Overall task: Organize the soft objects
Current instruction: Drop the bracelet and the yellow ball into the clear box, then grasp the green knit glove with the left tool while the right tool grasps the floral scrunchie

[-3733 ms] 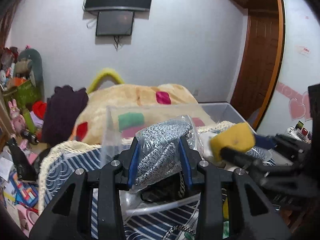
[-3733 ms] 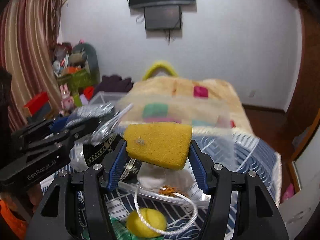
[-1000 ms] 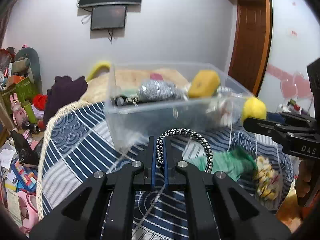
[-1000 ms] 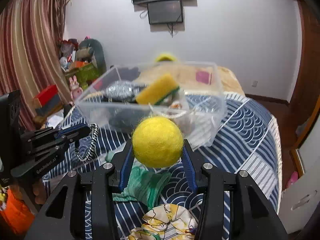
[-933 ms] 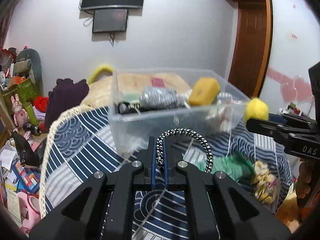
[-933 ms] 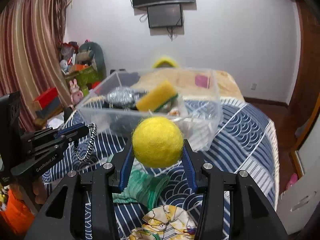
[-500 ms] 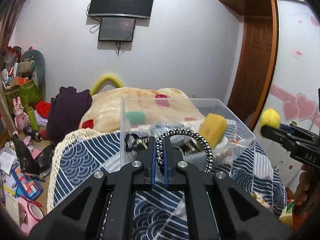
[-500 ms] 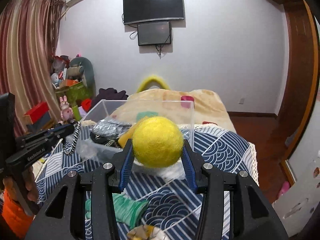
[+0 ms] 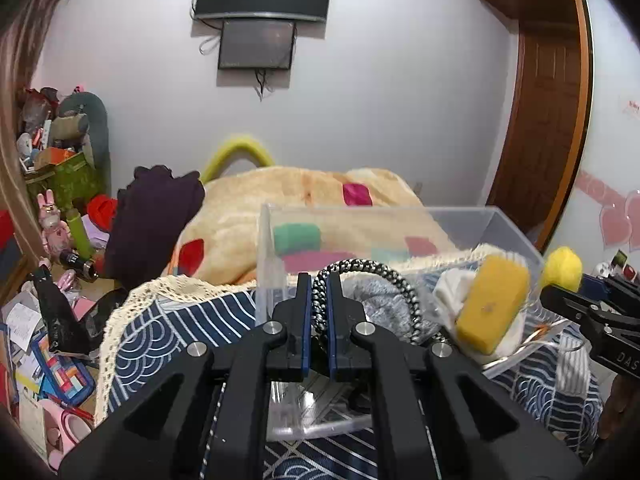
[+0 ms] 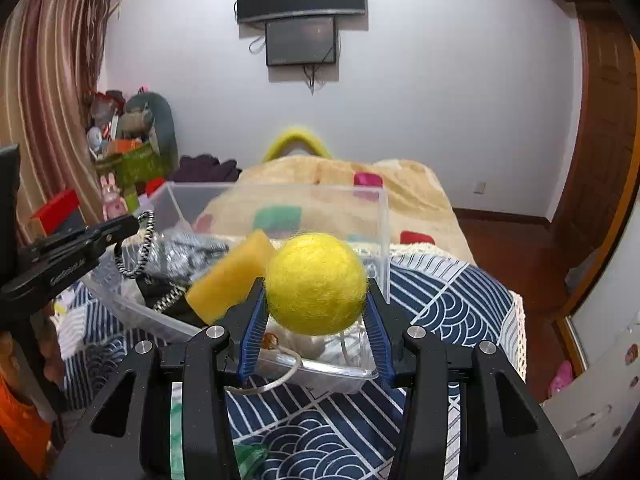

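A clear plastic bin [image 9: 496,220] [image 10: 384,216] stands on the blue patterned bedspread. It holds a yellow sponge [image 9: 492,306] [image 10: 232,276], a grey speckled cloth [image 9: 376,296] [image 10: 188,252] and white items. My left gripper [image 9: 319,300] is shut on a black-and-white braided cord [image 9: 372,274] and holds it over the bin's near-left part; it also shows in the right wrist view [image 10: 134,226]. My right gripper [image 10: 316,308] is shut on a fuzzy yellow ball [image 10: 316,284] over the bin's near edge; the ball also shows in the left wrist view [image 9: 564,270].
A tan blanket with coloured patches [image 9: 288,200] lies behind the bin. A purple cloth [image 9: 152,216] hangs at the bed's left. Toys and clutter [image 9: 44,280] fill the floor at left. A green cloth [image 10: 248,456] lies on the bedspread [image 10: 440,292] below my right gripper.
Both grippers have risen and moved forward to the bin, the left with the cord, the right with the ball. Earlier the cloth and sponge were put in the bin.
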The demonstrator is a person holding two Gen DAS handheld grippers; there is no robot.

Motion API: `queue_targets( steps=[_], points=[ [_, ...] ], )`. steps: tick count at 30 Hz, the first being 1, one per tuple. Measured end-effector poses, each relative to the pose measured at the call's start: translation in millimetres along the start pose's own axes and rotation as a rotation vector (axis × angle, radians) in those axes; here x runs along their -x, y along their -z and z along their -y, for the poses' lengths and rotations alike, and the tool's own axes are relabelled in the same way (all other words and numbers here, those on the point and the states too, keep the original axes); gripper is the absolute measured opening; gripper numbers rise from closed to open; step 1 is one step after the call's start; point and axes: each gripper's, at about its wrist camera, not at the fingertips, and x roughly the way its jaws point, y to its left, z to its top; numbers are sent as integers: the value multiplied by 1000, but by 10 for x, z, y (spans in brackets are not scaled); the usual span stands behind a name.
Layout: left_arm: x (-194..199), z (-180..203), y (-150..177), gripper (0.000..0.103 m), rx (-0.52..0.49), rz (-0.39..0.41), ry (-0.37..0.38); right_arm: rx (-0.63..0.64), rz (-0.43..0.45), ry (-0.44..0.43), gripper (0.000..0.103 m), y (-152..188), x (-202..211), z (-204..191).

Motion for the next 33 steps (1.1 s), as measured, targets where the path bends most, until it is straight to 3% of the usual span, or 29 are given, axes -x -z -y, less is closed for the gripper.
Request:
queue_targets(
  steps=[4,8,12,15,17,21,26,29,33],
  points=[
    [-44,42,73,7,-34,-16,7,9,-24,-4,46,50,-27,-7],
    [0,94,122,9,-32,-41,56,25,-20,-19,63,53,19,-42],
    [74,111,134,14,-29,-42,61,49,19,14,73,54,137,-72],
    [183,121,126,33,-21,-23,68,38,37,3,73,34,222,-41],
    [281,129,121,52,-17,-1,73,33,48,5,74,13,271,-43],
    [495,177,114,60,-39,33,71,38,70,7,79,18,419,-46],
    [780,250,194,99,-60,79,57,66,93,33,81,114,629,-55],
    [917,289,318,103,-63,95,64,68,71,30,81,234,703,-39],
    [917,358,525,103,-71,30,72,59,-3,31,81,504,693,-14]
  ],
)
